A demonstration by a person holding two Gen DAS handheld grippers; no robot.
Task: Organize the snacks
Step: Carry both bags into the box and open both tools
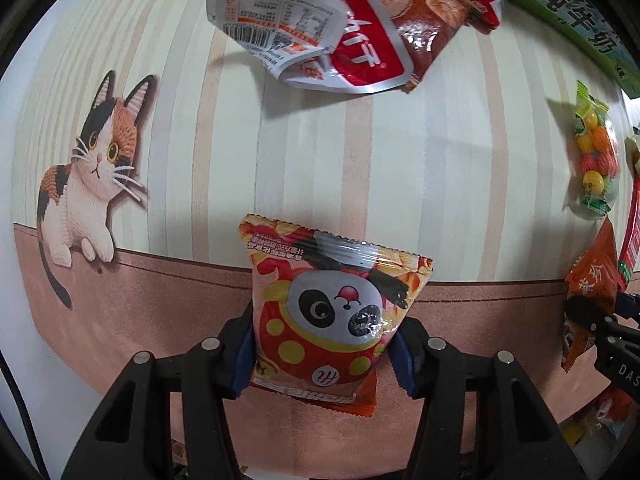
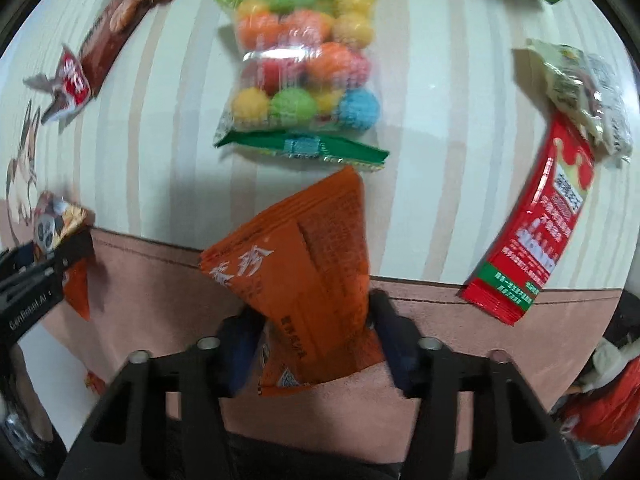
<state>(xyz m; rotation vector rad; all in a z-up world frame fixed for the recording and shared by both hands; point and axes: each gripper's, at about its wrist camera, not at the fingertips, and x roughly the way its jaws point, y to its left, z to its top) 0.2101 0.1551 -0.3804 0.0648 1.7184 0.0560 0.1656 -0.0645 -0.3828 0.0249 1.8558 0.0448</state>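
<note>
My left gripper point(image 1: 322, 354) is shut on a panda snack bag point(image 1: 332, 304) and holds it above the striped mat. My right gripper point(image 2: 314, 344) is shut on an orange snack packet point(image 2: 304, 276), lifted over the mat's pink border. Each gripper shows in the other's view: the right one with the orange packet point(image 1: 592, 292) at the far right, the left one with the panda bag point(image 2: 56, 228) at the far left. A clear bag of coloured candy balls point(image 2: 304, 68) lies just ahead of the right gripper and also shows in the left wrist view point(image 1: 596, 152).
A silver-and-red pouch point(image 1: 304, 36) and a brown snack bag point(image 1: 420, 20) lie at the mat's far side. A red box point(image 2: 536, 232) and a crinkled white bag point(image 2: 588, 96) lie at right. A green carton point(image 1: 580, 16) stands at the back. A cat picture point(image 1: 92, 184) marks the mat's left.
</note>
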